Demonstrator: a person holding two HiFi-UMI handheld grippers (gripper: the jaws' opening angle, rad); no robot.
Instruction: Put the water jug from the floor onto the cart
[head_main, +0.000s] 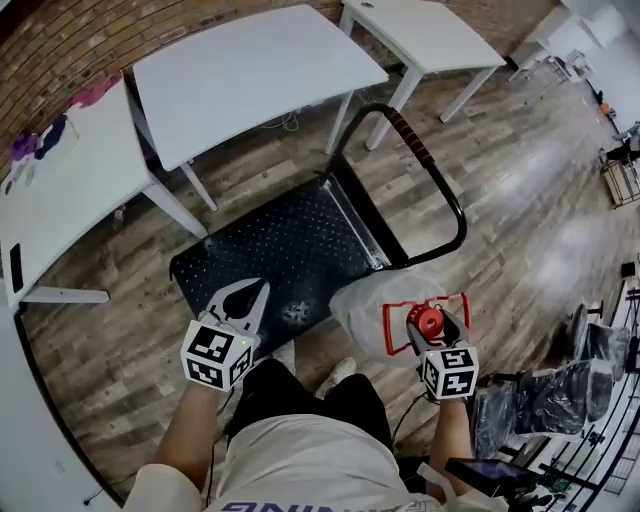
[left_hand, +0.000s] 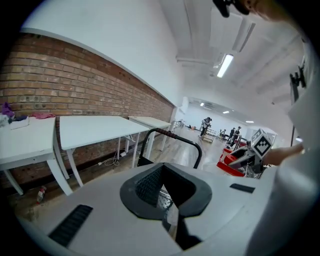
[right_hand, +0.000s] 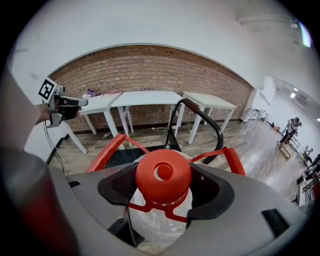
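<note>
A clear water jug (head_main: 370, 305) with a red cap (head_main: 430, 322) and a red carry handle hangs at the near right corner of the black cart (head_main: 270, 245). My right gripper (head_main: 432, 325) is shut on the jug's neck just under the cap (right_hand: 163, 175), and the clear body (right_hand: 157, 225) hangs below the jaws. My left gripper (head_main: 250, 298) hovers over the near edge of the cart deck, shut, with nothing in it (left_hand: 165, 192). The cart's black push handle (head_main: 430, 165) rises on the far right side of the deck.
White tables stand beyond the cart (head_main: 250, 75), at the far right (head_main: 420, 35) and along the left (head_main: 70, 190). Black chairs (head_main: 550, 395) crowd the right edge. The person's shoes (head_main: 340, 372) are just in front of the cart. A brick wall (right_hand: 150, 70) runs behind the tables.
</note>
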